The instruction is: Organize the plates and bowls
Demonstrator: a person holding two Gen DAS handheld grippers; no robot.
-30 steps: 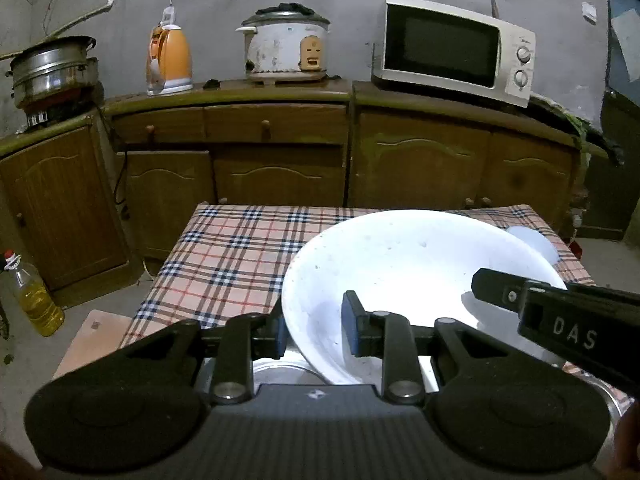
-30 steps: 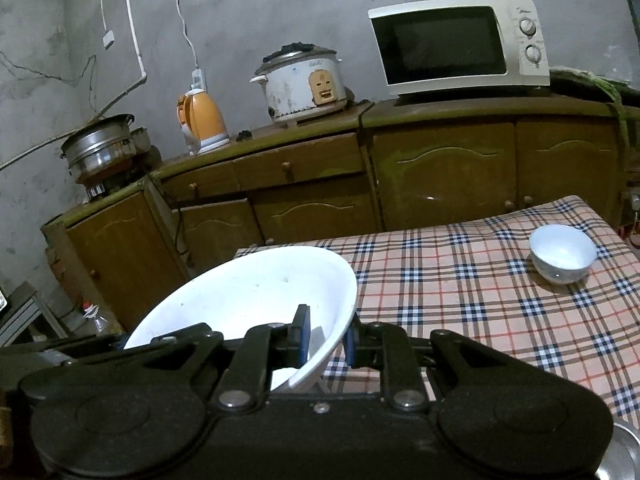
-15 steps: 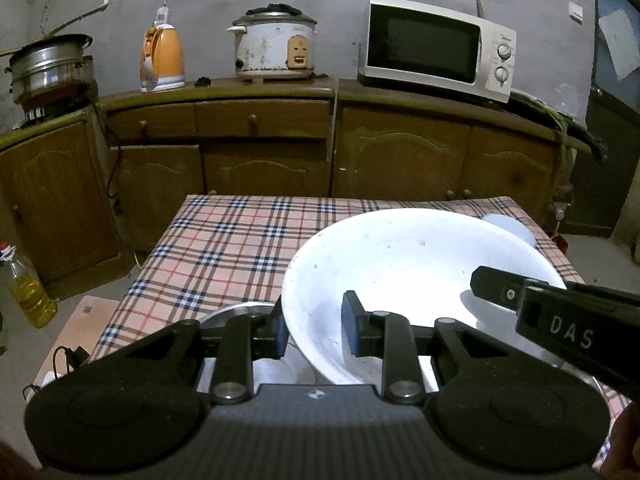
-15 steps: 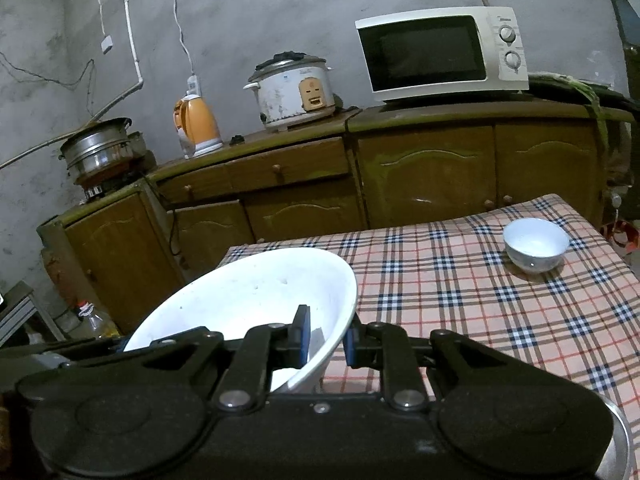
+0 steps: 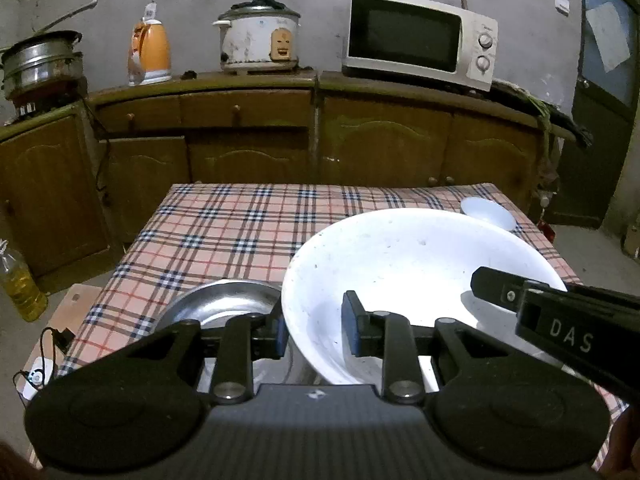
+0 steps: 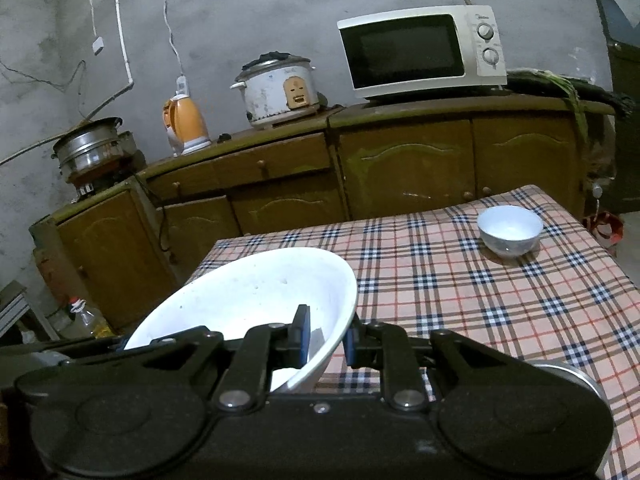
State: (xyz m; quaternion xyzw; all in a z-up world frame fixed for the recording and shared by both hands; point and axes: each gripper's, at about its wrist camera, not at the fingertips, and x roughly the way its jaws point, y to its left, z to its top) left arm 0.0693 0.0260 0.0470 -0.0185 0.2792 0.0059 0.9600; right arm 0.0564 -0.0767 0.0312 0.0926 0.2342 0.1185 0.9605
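Observation:
A large white bowl (image 5: 416,264) hangs tilted above the checked table, held by both grippers at opposite sides of its rim. My left gripper (image 5: 314,328) is shut on the left rim, one finger inside and one outside. My right gripper (image 6: 326,336) is shut on the right rim of the same white bowl (image 6: 256,292). The right gripper (image 5: 500,288) also reaches into the left wrist view from the right. A steel bowl (image 5: 224,304) sits on the table just below and left of the white bowl. A small white bowl (image 6: 510,230) stands at the far right of the table.
The table (image 6: 440,288) has a plaid cloth. Behind it runs a wooden counter (image 5: 312,92) carrying a microwave (image 5: 420,40), a rice cooker (image 5: 258,40), an orange kettle (image 5: 148,54) and steel pots (image 5: 40,64). An oil bottle (image 5: 18,280) stands on the floor at the left. A steel rim (image 6: 568,372) shows at the near right.
Both grippers have drawn back from the counter with the white bowl still held. More of the table and the steel bowl beneath has come into view.

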